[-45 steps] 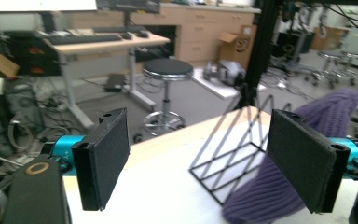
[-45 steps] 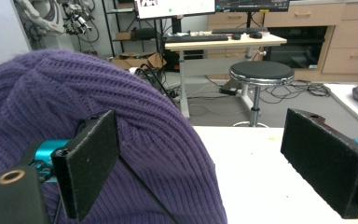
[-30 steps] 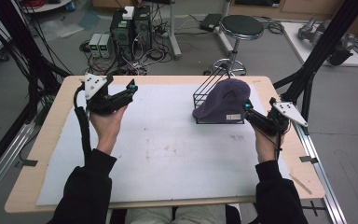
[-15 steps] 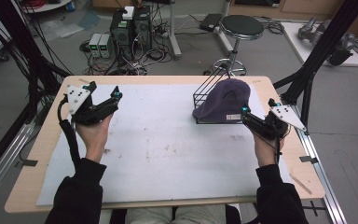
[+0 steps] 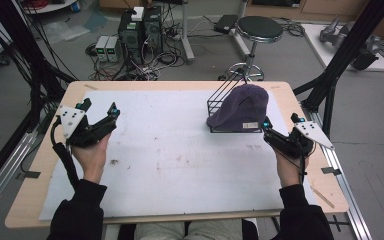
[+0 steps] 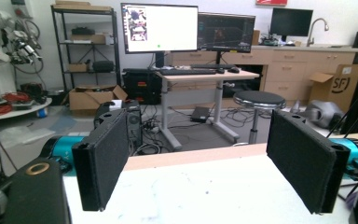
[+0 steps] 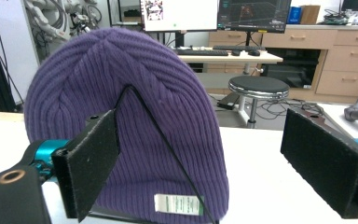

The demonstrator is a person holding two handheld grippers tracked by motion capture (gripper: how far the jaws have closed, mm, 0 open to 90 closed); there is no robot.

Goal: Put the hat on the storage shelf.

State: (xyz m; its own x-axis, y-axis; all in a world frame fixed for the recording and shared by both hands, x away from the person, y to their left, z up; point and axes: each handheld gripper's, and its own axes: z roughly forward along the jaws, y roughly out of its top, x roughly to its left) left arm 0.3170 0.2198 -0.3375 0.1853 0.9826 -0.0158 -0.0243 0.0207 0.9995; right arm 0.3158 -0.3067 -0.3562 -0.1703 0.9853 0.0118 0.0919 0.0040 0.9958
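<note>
Hiding most of the wire rack (image 5: 220, 97), the purple beanie (image 5: 240, 106) faces the wide-open, empty right claw (image 5: 269, 131).

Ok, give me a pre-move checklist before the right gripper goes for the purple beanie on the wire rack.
1. Right gripper open: ok, jaws stand wide apart.
2. Aimed at the purple beanie: ok, it sits straight ahead, label facing the gripper.
3. Beanie free to lift: cannot tell; it drapes over the wire rack, and a wire crosses its front.
4. Contact with the beanie: not ok, the jaws have not closed on it.
5. Left gripper out of the way: ok, open at the table's far left side.
</note>
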